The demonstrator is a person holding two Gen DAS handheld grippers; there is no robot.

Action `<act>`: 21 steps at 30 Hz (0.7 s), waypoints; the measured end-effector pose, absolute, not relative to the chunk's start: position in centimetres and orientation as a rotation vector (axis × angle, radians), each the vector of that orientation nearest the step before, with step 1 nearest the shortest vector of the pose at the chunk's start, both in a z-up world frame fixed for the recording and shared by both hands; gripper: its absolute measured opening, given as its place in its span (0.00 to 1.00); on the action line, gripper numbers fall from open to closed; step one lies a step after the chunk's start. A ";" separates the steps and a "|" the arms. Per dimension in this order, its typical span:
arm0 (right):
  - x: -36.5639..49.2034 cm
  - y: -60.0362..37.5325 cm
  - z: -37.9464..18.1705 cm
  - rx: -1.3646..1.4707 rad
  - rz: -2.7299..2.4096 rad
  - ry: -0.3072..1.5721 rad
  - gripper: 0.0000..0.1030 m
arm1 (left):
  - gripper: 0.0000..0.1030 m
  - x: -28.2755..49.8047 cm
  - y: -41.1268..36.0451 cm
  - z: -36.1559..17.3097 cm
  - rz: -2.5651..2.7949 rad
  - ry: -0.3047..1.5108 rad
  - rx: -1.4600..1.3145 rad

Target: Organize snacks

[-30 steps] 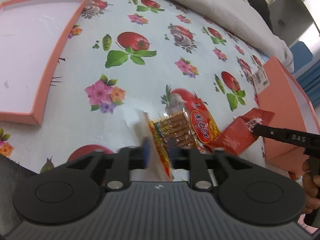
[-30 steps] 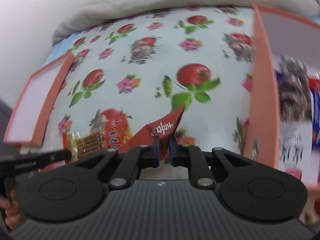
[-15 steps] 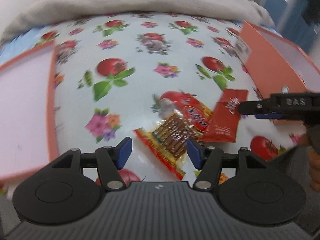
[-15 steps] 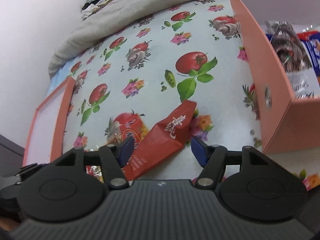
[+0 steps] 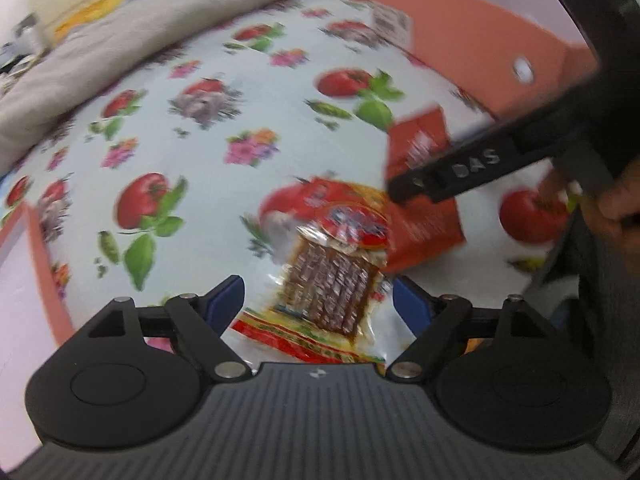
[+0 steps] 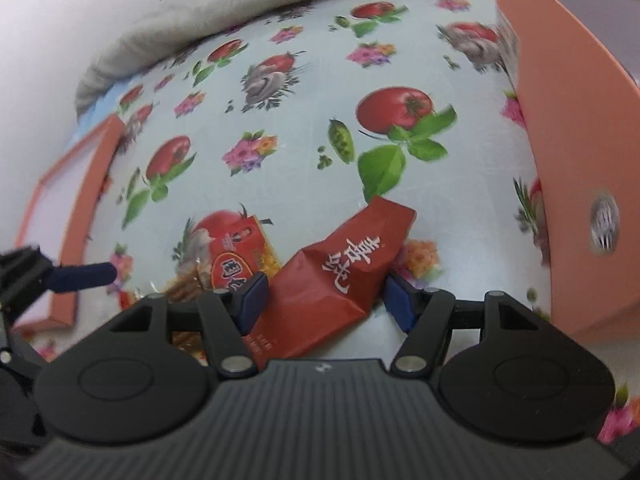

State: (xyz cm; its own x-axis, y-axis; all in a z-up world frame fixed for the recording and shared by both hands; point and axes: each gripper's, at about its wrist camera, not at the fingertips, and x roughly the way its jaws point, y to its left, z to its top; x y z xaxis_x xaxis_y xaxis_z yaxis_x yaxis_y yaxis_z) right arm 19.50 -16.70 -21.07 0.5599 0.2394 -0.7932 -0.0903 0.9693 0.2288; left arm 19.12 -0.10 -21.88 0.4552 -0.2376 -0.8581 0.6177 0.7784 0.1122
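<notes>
Your left gripper [image 5: 318, 300] has its jaws opening, spread wide over the clear snack pack [image 5: 334, 280], which lies flat on the tablecloth [image 5: 240, 92] between the blue pads [image 5: 226, 300], neither pad touching it. The pack's long axis runs away from you in the left wrist view, red-label end far, striped seam end near the gripper body. Your right gripper [image 6: 324, 298] is released too, jaws apart, with the red sachet [image 6: 340, 272] lying on the cloth between them; whether the left pad touches its edge you cannot tell. The sachet's long axis runs diagonally in the right wrist view, near-left to far-right, far end pointing toward the orange box [image 6: 580, 140]. The two packets touch, the sachet just right of the clear pack, partly overlapping it. Left view only: your hand [image 5: 612, 204] on the right gripper's handle, the box's open top and the sachet's far end hidden behind the right gripper's finger. Right view only: the white lettering on the sachet, readable, and the flat orange lid [image 6: 68, 208] far left with its pale inside. Left view is motion-blurred; right view is sharper.
</notes>
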 end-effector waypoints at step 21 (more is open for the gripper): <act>19.5 -19.5 -19.7 0.081 0.221 0.909 0.11 | 0.90 20.7 -1.9 -24.1 -0.635 0.901 0.657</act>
State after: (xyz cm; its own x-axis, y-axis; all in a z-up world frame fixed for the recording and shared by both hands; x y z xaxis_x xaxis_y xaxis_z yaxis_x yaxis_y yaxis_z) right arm 19.45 -19.46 -19.66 0.5935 0.2241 -0.7730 -0.1556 0.9743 0.1630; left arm 20.67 -1.85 -24.14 0.4711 -0.2169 -0.8550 0.7320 0.6370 0.2417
